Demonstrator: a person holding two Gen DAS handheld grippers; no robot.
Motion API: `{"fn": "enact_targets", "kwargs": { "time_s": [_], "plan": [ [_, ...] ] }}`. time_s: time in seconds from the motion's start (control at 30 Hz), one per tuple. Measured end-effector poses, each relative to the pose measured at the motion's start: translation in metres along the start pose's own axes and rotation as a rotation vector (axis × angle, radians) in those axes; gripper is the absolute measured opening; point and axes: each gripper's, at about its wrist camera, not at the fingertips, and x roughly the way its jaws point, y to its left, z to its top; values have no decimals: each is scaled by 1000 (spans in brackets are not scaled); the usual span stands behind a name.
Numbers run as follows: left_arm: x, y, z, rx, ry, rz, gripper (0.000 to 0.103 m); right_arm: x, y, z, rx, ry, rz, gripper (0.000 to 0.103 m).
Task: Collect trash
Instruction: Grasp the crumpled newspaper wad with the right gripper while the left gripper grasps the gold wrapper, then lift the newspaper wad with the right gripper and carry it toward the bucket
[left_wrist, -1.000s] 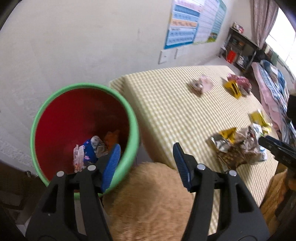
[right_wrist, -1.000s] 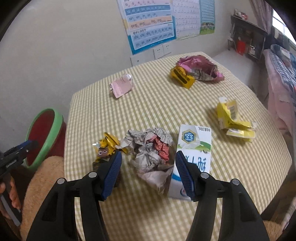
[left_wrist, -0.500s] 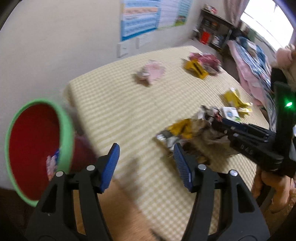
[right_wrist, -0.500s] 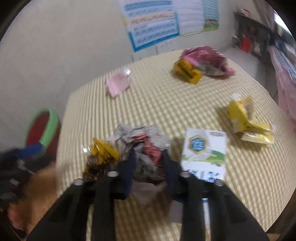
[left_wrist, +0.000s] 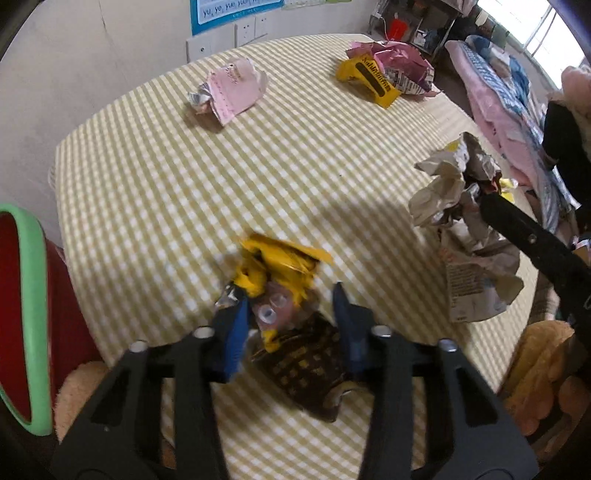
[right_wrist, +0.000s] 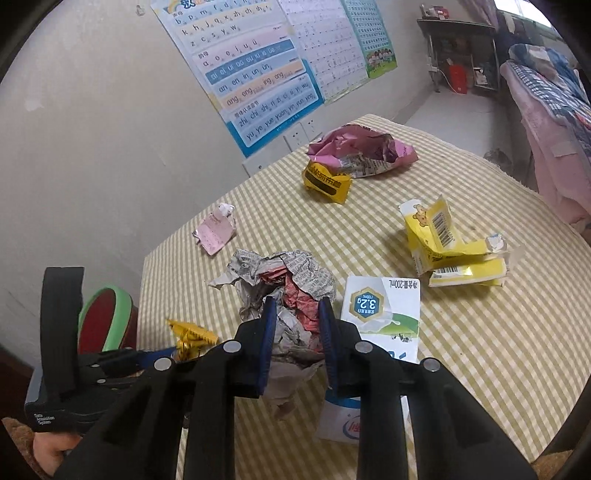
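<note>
Two grippers work over a table (left_wrist: 155, 177) in a yellow checked cloth, and off its left edge stands the green-rimmed bin (left_wrist: 31, 295) with the red inside, the place all the litter must go. That bin lies to the left of both tools, so the left gripper (left_wrist: 291, 325) is much the nearer to it, while the right gripper (right_wrist: 297, 347) would have to carry its load across the table's near corner.

The right one is closed narrow on a crumpled paper ball (right_wrist: 280, 288), which looks raised off the cloth beside a flat milk carton (right_wrist: 380, 314). The left one is spread wide, its blue pads either side of a yellow-and-brown snack wrapper (left_wrist: 284, 288) lying just ahead on the cloth. The wrapper runs roughly along the fingers, away from the camera, so the pads would close across its short width.

Further off lie a pink packet (left_wrist: 229, 90), a yellow and pink bag pile (left_wrist: 388, 74) and a torn yellow box (right_wrist: 447, 243).
</note>
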Motion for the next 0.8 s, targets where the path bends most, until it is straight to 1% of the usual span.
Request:
{"fn": "enact_targets", "kwargs": {
  "time_s": [0.03, 0.07, 0.13, 0.23, 0.37, 0.43, 0.63, 0.8],
  "plan": [
    [-2, -1, 1, 0, -5, -3, 16, 0, 0, 0, -1, -3, 4, 23],
    [-4, -2, 1, 5, -17, 14, 9, 0, 1, 0, -2, -5, 7, 23],
    [-17, -4, 1, 18, -65, 37, 8, -2, 2, 1, -2, -14, 16, 23],
    [-34, -2, 1, 14, -120, 43, 7, -4, 4, 1, -2, -25, 26, 23],
    [-57, 6, -3, -17, -168, 27, 7, -7, 7, 0, -7, -34, 35, 24],
    [-69, 11, -6, -24, -195, 31, 7, -7, 9, -2, -12, -33, 34, 24],
    [-93, 19, -12, -61, -255, 17, 7, -4, 18, -8, -43, -14, 21, 24],
    [-106, 20, -17, -52, -291, 17, 7, -11, 32, -12, -78, -21, 13, 24]
  ]
}}
